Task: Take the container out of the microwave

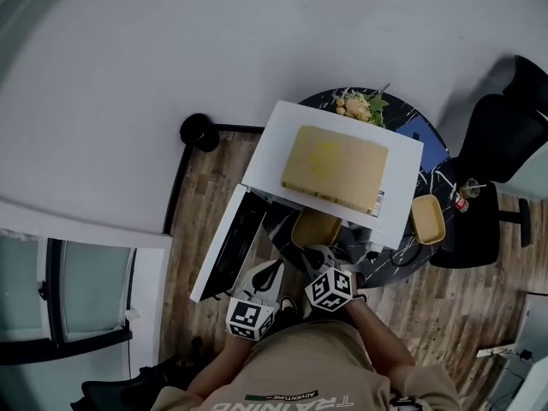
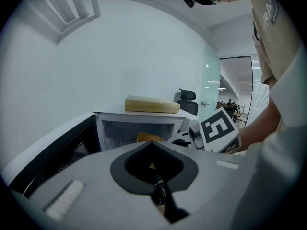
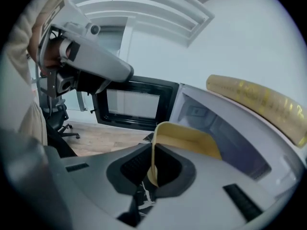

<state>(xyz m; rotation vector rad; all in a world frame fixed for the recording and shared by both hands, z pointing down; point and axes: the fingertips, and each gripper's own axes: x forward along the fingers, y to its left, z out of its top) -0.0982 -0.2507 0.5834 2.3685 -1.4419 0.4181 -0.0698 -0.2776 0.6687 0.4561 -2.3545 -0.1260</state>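
Right gripper view: right gripper [image 3: 152,174] is clamped on the side wall of the yellow container [image 3: 192,140], which sits just at the mouth of the white microwave [image 3: 211,121]. The door [image 3: 132,104] is swung wide open to the left. Head view shows the container in front of the microwave's front edge, over the near edge of the dark round table [image 1: 437,178]; can't tell if it touches the tabletop. Left gripper [image 2: 153,176] has its jaws together with nothing between them, hovering near the door, beside the right gripper. A flat yellow slab [image 1: 334,168] lies on the microwave's top, a second yellow container [image 1: 428,219] rests near the table's right edge, and a plate of salad [image 1: 364,105] is at the far edge. Judgement: grasp made and the container is about clear of the cavity. What's left is drawing it fully clear, setting it on the table and letting go.
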